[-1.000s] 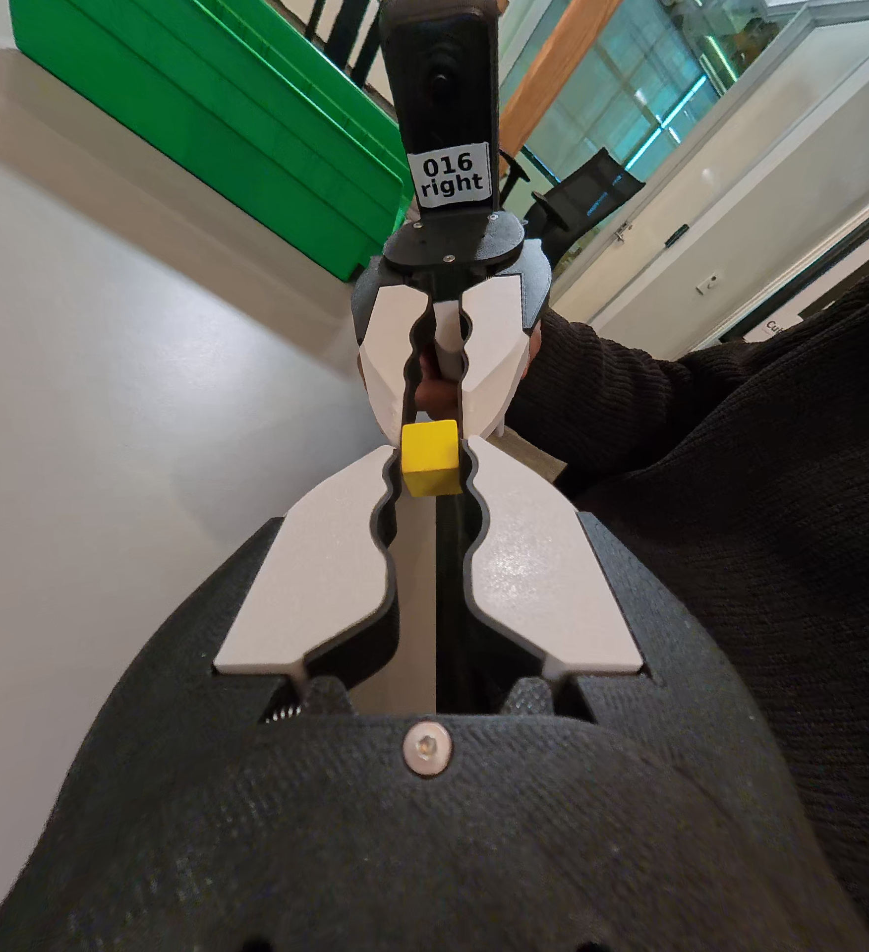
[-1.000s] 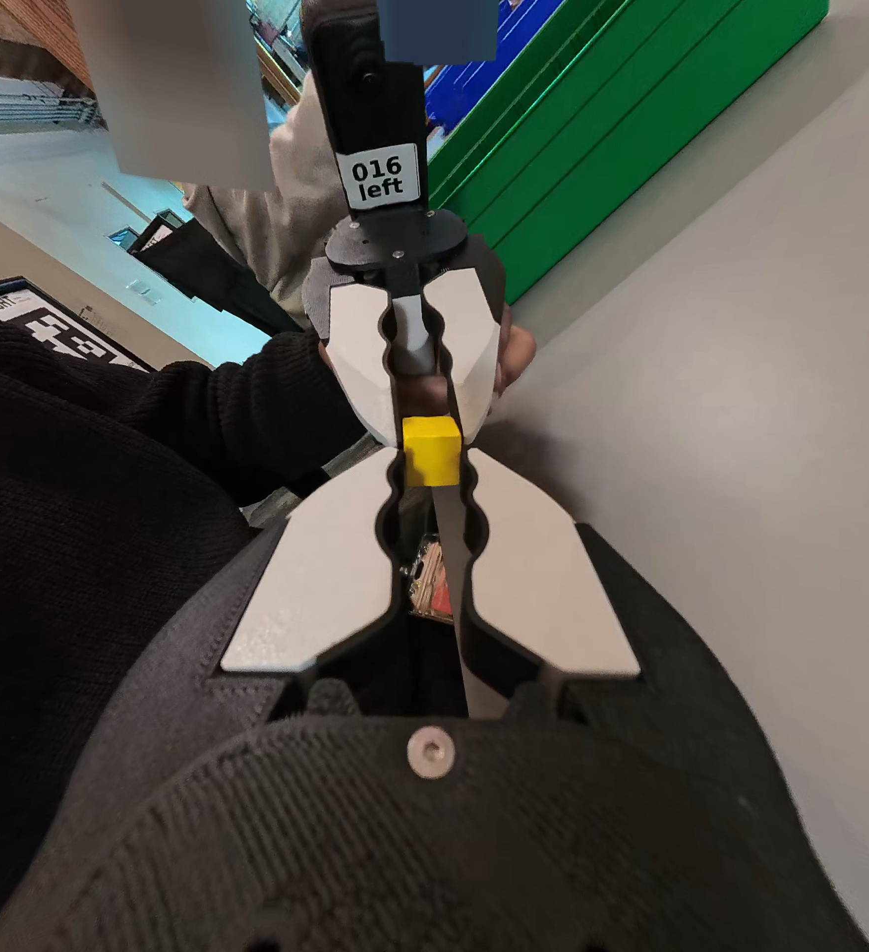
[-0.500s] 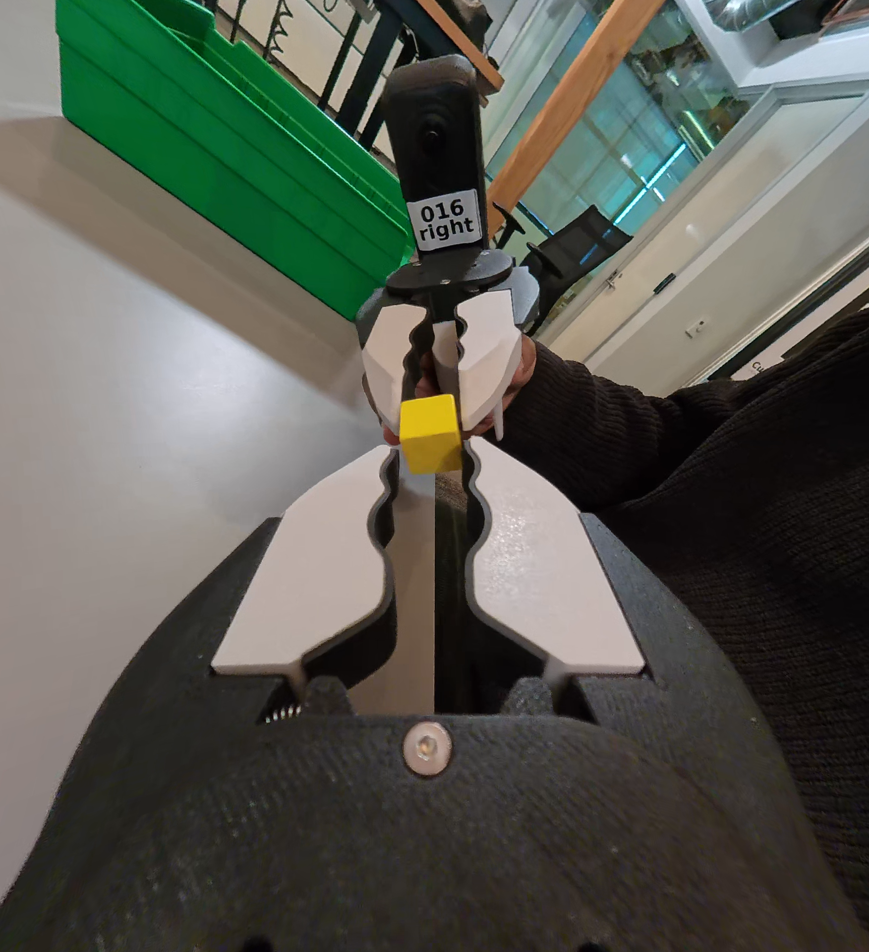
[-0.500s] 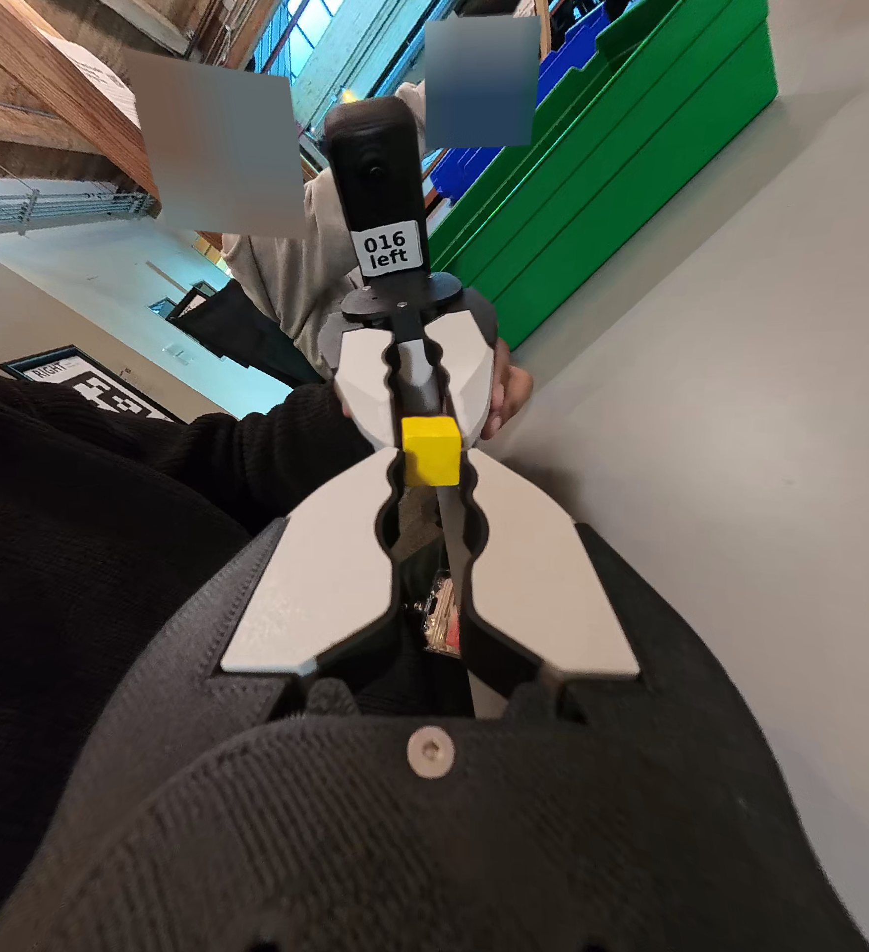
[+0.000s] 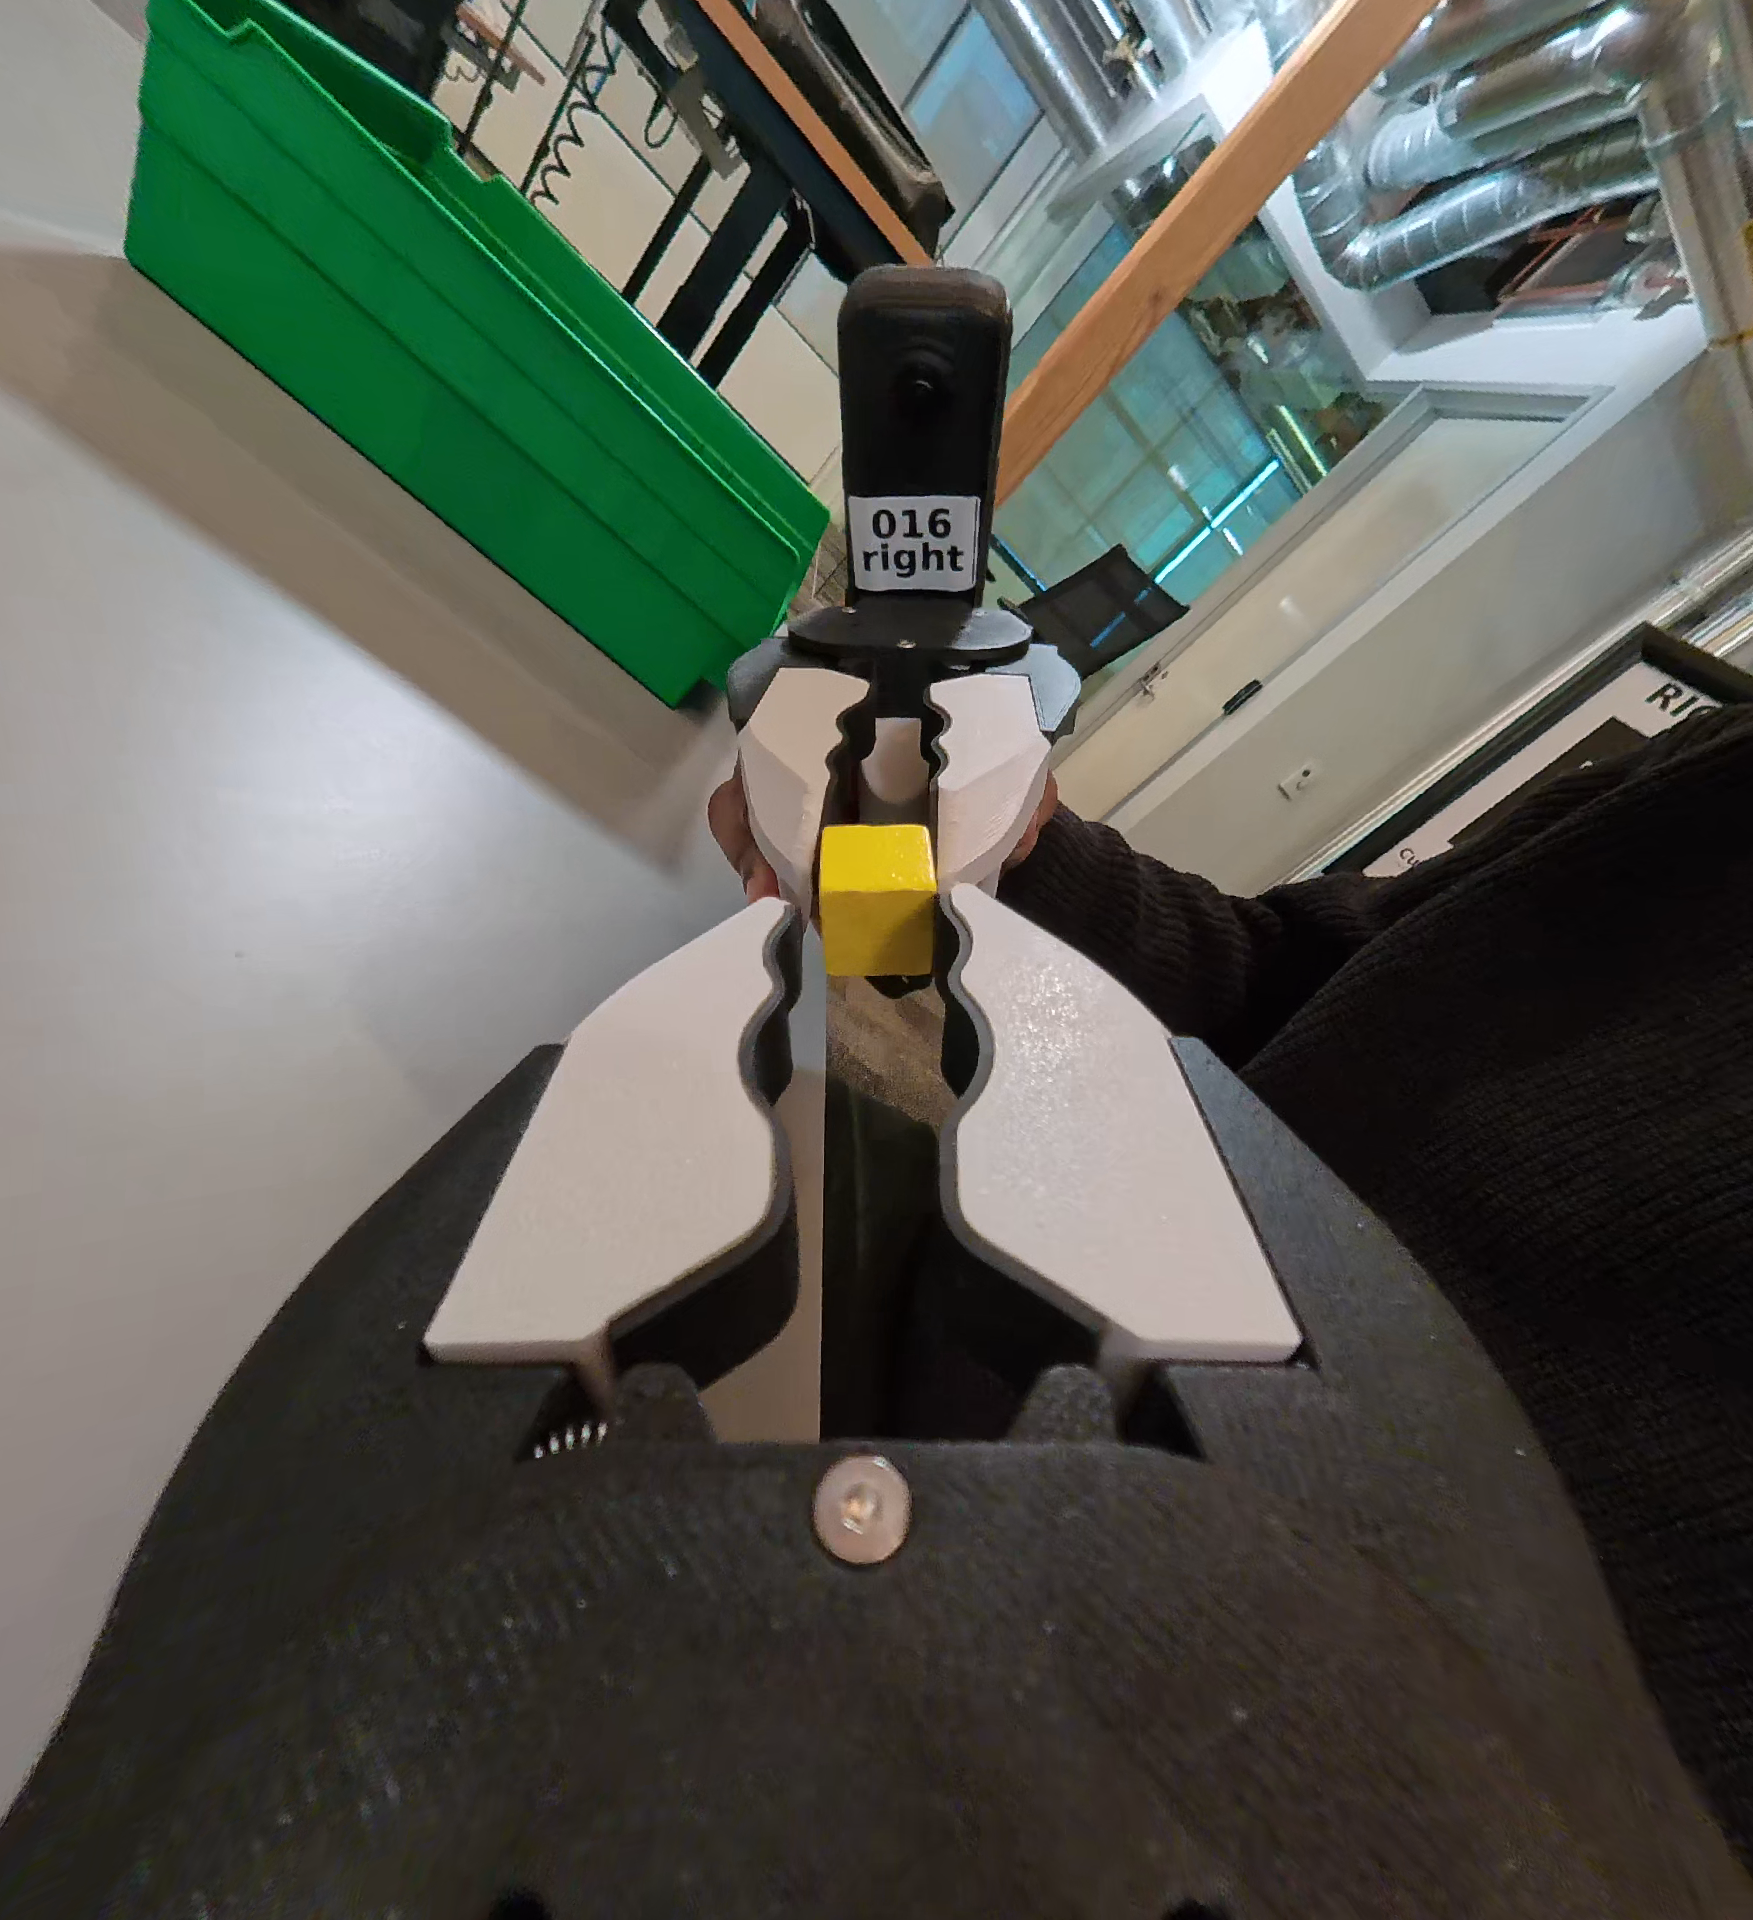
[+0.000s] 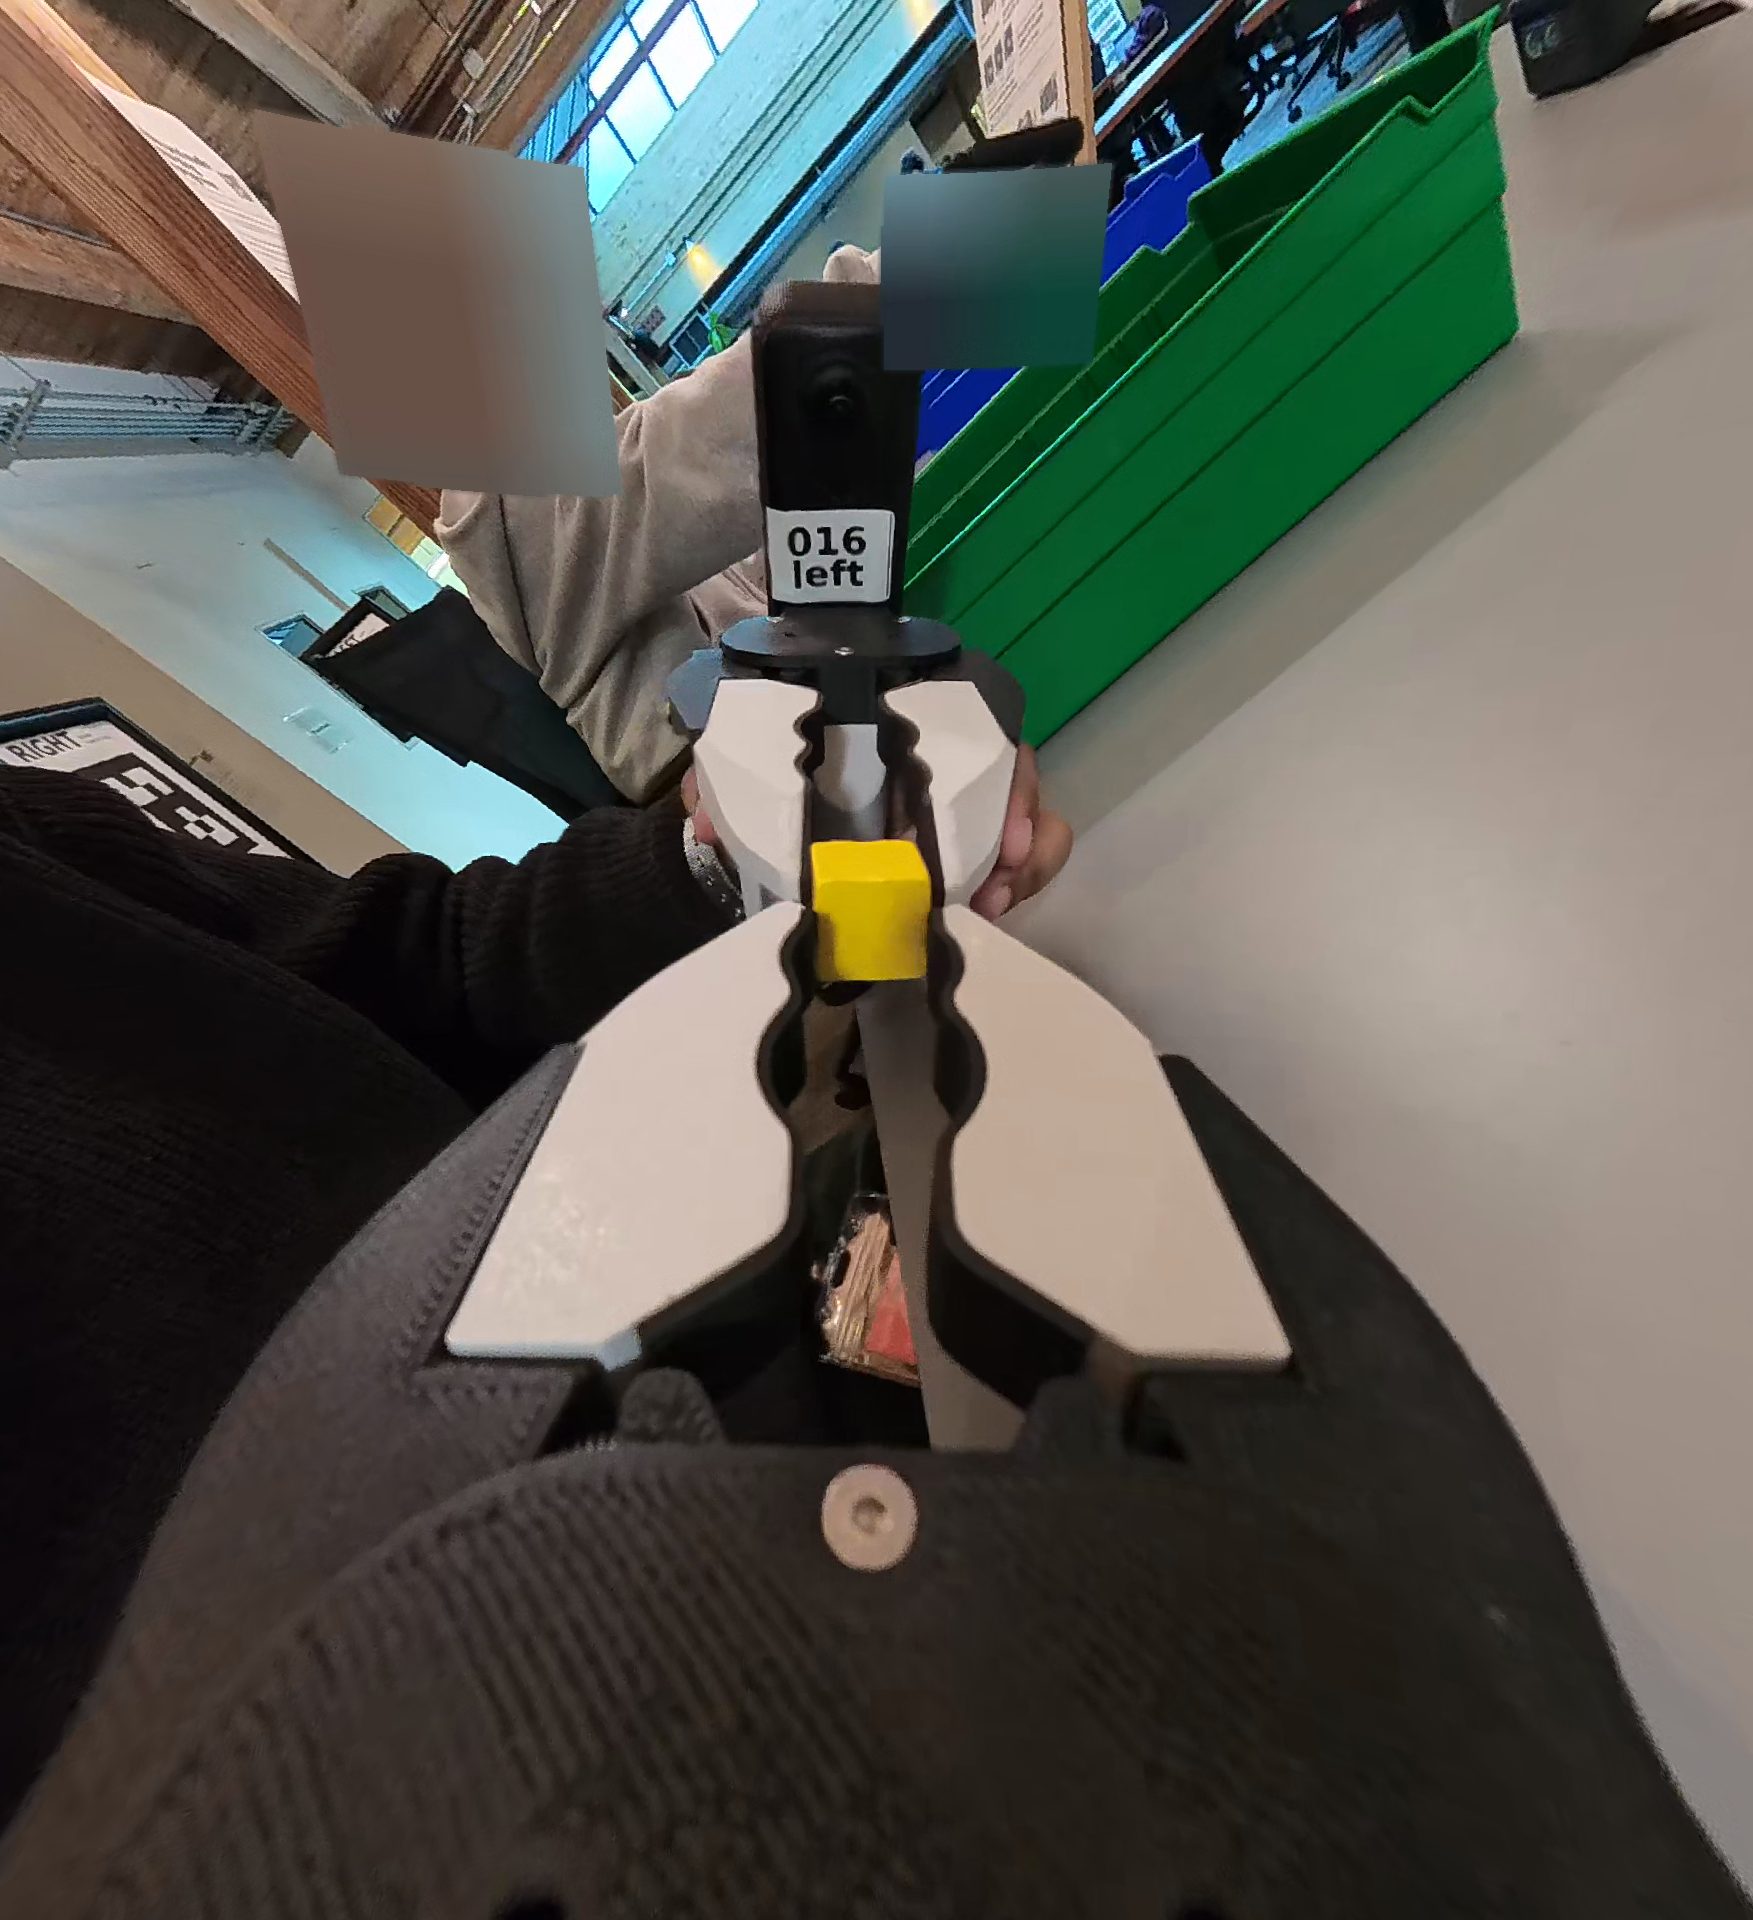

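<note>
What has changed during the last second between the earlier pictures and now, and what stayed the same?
The left claw and the right claw tilted together: in each view the green bin slid lower in the frame, and the facing claw shows lower and slightly smaller. Nothing was taken hold of or let go. The yellow cube stays between both claws' tips, above the grey table.

Yellow cube (image 5: 874, 900) pinched between tips of both claws.
</note>
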Action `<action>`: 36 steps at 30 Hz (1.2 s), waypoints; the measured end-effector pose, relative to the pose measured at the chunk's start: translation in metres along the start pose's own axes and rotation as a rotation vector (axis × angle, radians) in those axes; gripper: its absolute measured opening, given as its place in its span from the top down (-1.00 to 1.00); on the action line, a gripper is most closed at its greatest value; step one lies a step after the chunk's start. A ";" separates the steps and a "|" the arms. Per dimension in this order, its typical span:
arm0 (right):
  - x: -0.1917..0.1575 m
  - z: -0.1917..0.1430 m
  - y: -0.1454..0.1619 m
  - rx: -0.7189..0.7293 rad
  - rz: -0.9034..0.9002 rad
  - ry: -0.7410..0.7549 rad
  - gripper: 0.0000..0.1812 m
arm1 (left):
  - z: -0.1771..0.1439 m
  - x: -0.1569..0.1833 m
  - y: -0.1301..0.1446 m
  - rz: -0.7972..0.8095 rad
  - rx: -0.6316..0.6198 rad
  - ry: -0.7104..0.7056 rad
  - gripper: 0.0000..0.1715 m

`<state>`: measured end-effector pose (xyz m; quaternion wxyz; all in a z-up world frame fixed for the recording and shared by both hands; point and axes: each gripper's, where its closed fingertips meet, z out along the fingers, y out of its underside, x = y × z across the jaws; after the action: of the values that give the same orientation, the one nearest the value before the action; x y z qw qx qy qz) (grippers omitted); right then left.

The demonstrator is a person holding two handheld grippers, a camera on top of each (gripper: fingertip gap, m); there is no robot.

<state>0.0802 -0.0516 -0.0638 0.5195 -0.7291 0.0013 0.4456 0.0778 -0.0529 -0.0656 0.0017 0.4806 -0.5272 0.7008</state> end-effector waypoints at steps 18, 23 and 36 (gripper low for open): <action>0.000 0.002 -0.004 0.047 -0.013 0.016 0.71 | -0.003 0.000 -0.005 -0.011 0.021 0.016 0.75; 0.000 0.004 0.002 0.008 -0.032 0.023 0.71 | -0.004 0.000 -0.004 -0.007 0.010 0.013 0.76; -0.002 0.002 0.003 -0.005 -0.006 -0.007 0.77 | -0.001 0.002 0.004 0.003 -0.047 0.022 0.75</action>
<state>0.0760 -0.0521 -0.0652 0.5191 -0.7288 -0.0038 0.4466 0.0738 -0.0546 -0.0676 0.0177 0.4720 -0.5441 0.6934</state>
